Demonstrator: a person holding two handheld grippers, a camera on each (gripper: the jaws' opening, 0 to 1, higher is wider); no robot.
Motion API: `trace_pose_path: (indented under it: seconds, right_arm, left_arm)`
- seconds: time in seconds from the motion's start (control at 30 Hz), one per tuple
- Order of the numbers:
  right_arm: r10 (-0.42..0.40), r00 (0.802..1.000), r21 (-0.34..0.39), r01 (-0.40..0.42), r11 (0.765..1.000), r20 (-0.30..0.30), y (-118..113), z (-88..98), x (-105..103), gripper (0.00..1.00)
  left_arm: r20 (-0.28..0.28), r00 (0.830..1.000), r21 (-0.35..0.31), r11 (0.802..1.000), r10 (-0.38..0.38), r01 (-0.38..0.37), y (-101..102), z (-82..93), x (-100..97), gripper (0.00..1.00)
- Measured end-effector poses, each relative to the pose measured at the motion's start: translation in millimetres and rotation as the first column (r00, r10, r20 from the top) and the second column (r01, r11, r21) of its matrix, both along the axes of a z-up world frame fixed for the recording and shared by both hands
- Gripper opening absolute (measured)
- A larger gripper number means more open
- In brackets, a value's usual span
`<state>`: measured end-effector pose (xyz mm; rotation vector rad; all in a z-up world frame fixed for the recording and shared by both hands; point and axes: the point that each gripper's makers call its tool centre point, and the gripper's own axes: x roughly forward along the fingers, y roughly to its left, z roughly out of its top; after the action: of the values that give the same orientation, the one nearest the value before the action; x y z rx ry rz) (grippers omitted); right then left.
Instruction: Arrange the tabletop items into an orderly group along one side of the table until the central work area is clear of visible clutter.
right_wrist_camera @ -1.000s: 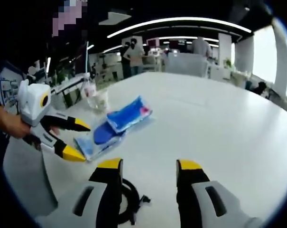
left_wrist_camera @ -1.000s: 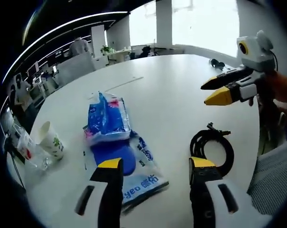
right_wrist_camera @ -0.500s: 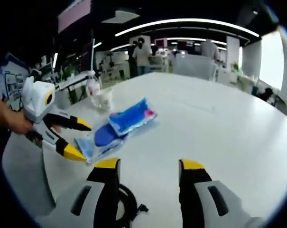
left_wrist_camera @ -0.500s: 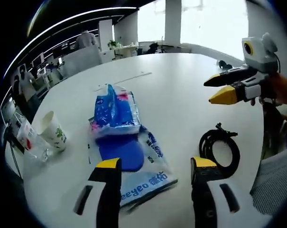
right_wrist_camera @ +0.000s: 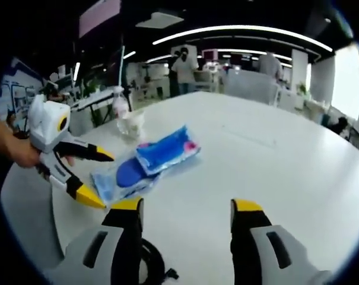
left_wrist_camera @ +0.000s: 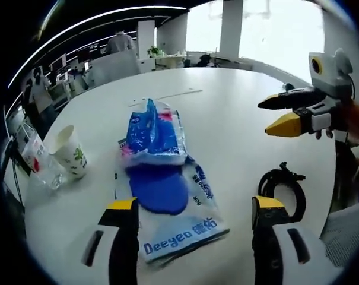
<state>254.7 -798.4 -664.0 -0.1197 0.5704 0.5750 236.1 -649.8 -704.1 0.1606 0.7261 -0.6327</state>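
Both grippers are hovering over the white desk [left_wrist_camera: 226, 119] with jaws spread wide and nothing between them. In the left gripper view, the left gripper [left_wrist_camera: 194, 208] is hanging over the near end of a clear packet printed "Deeyeo" [left_wrist_camera: 179, 222], which is lying flat with a dark blue item inside. A smaller blue and pink packet [left_wrist_camera: 152, 133] is resting on the far part of that packet. To the right of the left gripper's jaws, a coiled black cable [left_wrist_camera: 280, 181] is lying near the desk edge, and the right gripper [left_wrist_camera: 274, 116] is floating above it, empty. Off to the left, a white paper cup [left_wrist_camera: 69, 151] is standing beside a clear plastic bottle [left_wrist_camera: 34, 163]. In the right gripper view, the right gripper [right_wrist_camera: 185, 205] is pointing across the desk, with the packets ahead on the left.
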Motion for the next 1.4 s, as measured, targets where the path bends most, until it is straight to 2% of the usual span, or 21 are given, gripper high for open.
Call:
trace_pose_path:
  seconds: [0.13, 0.2, 0.7, 1.0, 1.4]
  right_arm:
    - [0.015, 1.0, 0.001, -0.015, 1.0, -0.006, 4.1, -1.9, 6.4, 0.59]
    - [0.023, 1.0, 0.003, -0.023, 1.0, -0.009, 6.5, -2.1, 9.6, 0.6]
    - [0.055, 0.998, 0.015, -0.055, 0.998, -0.014, 19.5, -6.6, 26.9, 0.69]
    - [0.083, 0.997, 0.005, -0.083, 0.997, -0.001, 24.3, -2.7, 40.2, 0.72]
    - [0.138, 0.99, -0.025, -0.138, 0.99, 0.013, 33.2, -3.2, 55.9, 0.67]
  left_arm:
    - [0.001, 1.0, -0.014, 1.0, 0.017, -0.017, -0.3, 1.9, 5.6, 0.82]
    - [-0.008, 1.0, -0.053, 0.998, 0.023, -0.024, -4.6, 3.7, 7.7, 0.83]
    - [-0.014, 0.998, -0.089, 0.994, 0.059, -0.06, -3.3, 5.3, 18.4, 0.94]
    - [-0.02, 0.996, -0.099, 0.991, 0.085, -0.087, -3.0, 4.4, 24.9, 0.94]
    - [-0.04, 0.995, -0.103, 0.99, 0.093, -0.096, -2.6, 2.0, 30.8, 0.88]
